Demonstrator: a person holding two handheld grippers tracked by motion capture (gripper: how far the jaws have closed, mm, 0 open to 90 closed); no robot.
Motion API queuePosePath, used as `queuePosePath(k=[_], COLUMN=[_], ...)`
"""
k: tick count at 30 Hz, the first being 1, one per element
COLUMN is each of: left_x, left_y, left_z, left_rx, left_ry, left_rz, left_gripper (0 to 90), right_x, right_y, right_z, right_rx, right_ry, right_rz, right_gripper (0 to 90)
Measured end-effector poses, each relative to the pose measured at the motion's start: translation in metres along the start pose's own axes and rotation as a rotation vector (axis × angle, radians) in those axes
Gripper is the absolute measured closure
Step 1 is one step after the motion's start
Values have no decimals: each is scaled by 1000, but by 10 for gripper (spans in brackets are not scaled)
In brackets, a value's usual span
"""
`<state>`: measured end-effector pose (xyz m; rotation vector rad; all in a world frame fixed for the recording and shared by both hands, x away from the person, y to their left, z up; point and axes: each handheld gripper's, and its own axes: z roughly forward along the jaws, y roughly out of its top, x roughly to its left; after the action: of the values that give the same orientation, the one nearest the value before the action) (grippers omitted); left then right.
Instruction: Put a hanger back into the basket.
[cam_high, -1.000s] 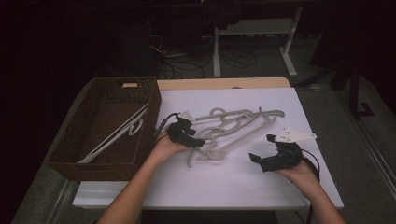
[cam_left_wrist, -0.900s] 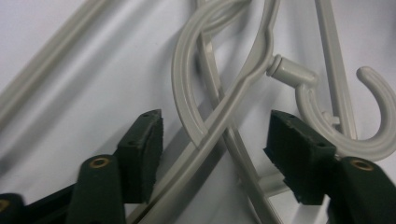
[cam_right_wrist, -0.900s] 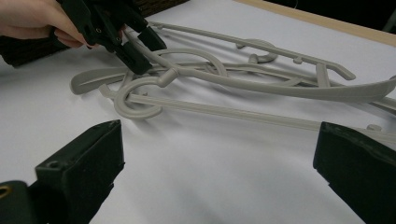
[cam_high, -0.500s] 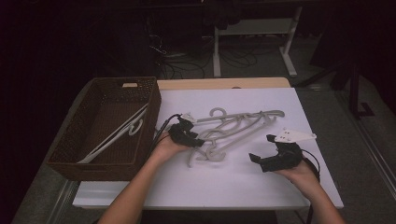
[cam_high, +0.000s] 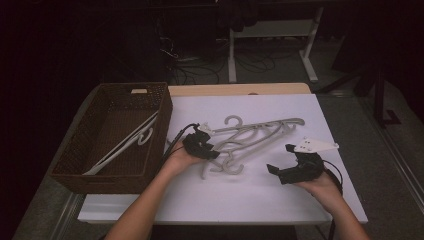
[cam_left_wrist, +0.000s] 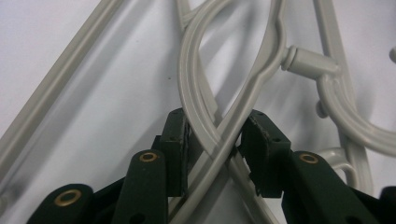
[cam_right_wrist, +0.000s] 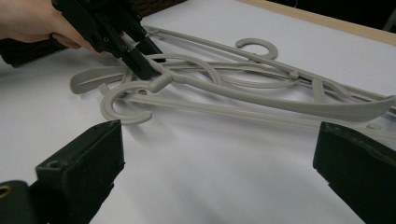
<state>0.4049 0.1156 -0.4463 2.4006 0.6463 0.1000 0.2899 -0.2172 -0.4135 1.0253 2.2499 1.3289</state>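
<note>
Several grey plastic hangers (cam_high: 260, 131) lie tangled in the middle of the white table top (cam_high: 250, 200). My left gripper (cam_high: 212, 152) reaches into the pile's left side. Its jaws have just been closing, and two crossing hanger bars (cam_left_wrist: 212, 135) sit between the pads, which press on them from both sides. The right gripper view also shows that left gripper (cam_right_wrist: 140, 60) on the bars. My right gripper (cam_high: 281, 158) rests open at the right of the pile, pointing at it, with nothing between its jaws (cam_right_wrist: 219, 154).
A brown wicker basket (cam_high: 165, 115) stands at the table's left edge with a pale hanger (cam_high: 125, 145) lying inside. A bare wooden strip (cam_high: 240, 89) runs along the far edge. Beyond the table are dark floor, cables and a white stand.
The left gripper's jaws have drawn together around the hanger bars. Both hands have stayed where they were, and the pile has barely shifted.
</note>
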Motion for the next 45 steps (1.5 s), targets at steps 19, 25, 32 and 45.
queuePosePath(k=[19, 25, 32, 45], left_x=[-4, -5, -7, -23], left_y=[1, 2, 8, 40], left_z=[-11, -14, -23, -71], left_rx=[-3, -9, -42, -130], left_ry=[-13, -18, -45, -47], left_rz=[-1, 3, -2, 6], left_gripper=[723, 761, 806, 814], right_x=[-1, -1, -1, -1], right_y=[-1, 0, -1, 0], right_z=[-1, -1, 0, -1], right_rx=[-1, -2, 1, -1], right_ry=[-3, -4, -3, -4], right_rz=[4, 4, 2, 6], right_gripper=[14, 14, 14, 14])
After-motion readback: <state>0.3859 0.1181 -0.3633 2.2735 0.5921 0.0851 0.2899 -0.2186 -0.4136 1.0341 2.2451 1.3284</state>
